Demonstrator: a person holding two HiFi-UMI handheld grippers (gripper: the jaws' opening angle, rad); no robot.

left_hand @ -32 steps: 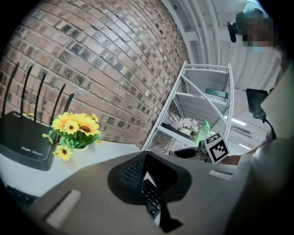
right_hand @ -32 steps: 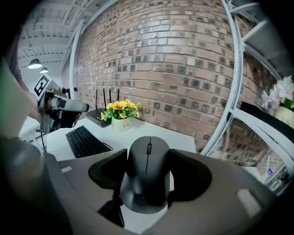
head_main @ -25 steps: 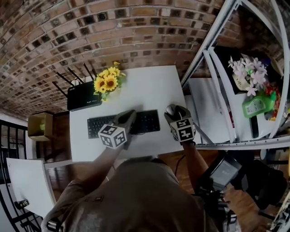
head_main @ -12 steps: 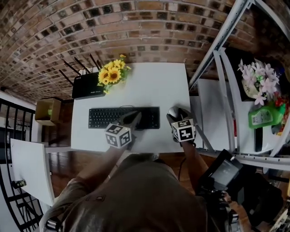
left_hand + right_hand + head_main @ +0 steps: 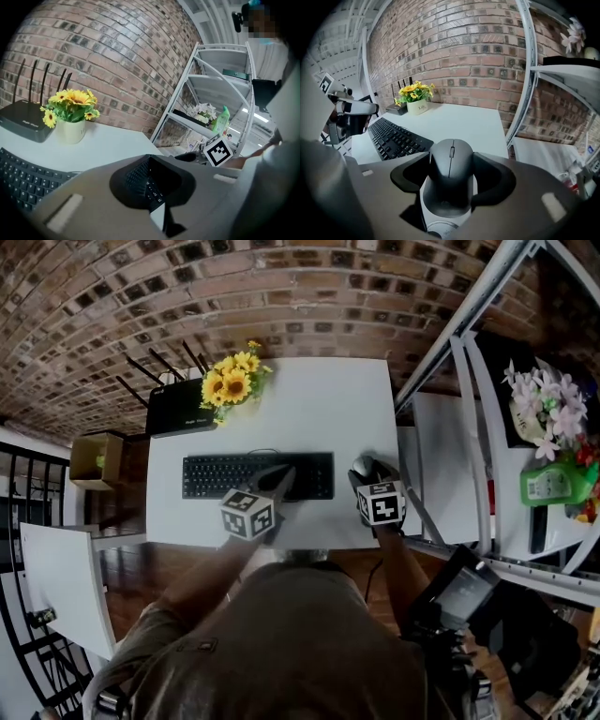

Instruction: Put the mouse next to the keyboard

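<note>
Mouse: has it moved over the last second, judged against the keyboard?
No: the mouse, held in the right claw, lies just off the keyboard's right end, as before.

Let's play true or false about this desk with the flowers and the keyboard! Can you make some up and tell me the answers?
1. The right gripper has a mouse between its jaws. True.
2. The flowers on the table are pink. False: they are yellow.
3. The keyboard is black. True.
4. The mouse is off the left end of the keyboard. False: it is by the right end.
5. The left gripper is holding the flowers. False: its jaws are together, holding nothing, over the keyboard.
</note>
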